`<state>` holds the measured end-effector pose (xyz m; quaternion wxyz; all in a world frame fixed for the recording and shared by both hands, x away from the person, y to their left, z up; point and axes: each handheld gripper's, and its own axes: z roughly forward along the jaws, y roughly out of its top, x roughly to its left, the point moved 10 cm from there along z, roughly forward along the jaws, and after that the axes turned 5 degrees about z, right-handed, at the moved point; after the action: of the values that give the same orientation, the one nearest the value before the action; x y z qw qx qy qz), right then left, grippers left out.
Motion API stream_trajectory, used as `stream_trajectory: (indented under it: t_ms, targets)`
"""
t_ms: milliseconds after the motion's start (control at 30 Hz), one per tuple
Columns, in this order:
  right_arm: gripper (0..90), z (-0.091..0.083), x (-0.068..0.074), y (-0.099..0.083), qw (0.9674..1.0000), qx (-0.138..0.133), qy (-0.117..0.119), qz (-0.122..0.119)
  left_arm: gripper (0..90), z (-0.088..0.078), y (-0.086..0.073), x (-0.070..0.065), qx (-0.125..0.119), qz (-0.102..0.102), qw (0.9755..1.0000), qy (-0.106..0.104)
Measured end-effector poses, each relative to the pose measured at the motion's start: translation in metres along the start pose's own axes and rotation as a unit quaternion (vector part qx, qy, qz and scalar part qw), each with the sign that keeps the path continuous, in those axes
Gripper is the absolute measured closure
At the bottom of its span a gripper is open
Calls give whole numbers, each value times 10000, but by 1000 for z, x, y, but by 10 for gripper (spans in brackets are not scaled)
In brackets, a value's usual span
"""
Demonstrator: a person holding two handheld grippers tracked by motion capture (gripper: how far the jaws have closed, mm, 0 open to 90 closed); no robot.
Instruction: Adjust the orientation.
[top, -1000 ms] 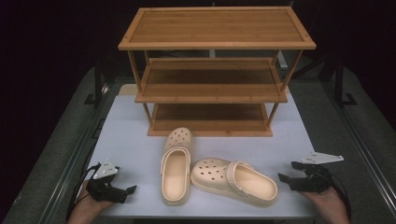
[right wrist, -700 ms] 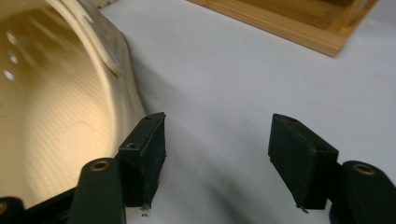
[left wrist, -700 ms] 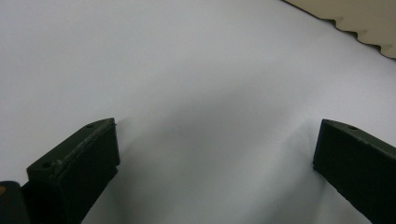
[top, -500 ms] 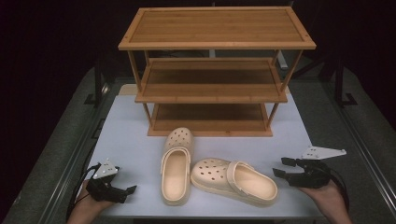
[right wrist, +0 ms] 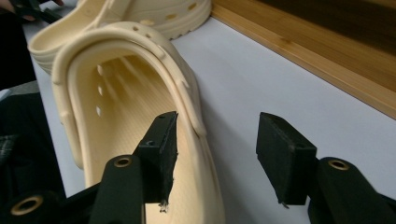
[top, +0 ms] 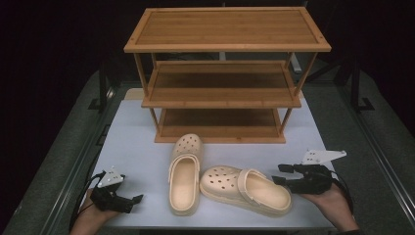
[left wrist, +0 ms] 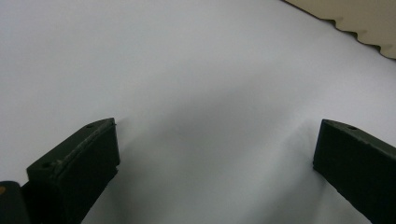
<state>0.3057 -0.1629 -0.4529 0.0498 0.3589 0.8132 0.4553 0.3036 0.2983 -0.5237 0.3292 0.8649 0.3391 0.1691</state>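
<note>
Two cream clogs sitting in front of my rack: near clog (top: 247,190) lies crosswise (sole down, heel toward my right), far clog (top: 184,176) points at the shelves, toes touching.

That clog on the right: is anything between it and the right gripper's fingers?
Nothing visible. The right gripper hangs at the heel of the right clog, its fingers straddling the heel-side wall, not yet pressing, having just been closing.

A wooden three-tier rack (top: 222,93) stands on a white table (top: 137,142), dark surroundings.
</note>
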Motion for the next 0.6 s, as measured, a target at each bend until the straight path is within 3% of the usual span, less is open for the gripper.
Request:
stream_trajectory:
  t_ms: [600]
  targets:
    - [479, 43, 23, 18, 9978, 255, 502, -349, 0, 0, 0, 0, 6, -1, 10000, -5]
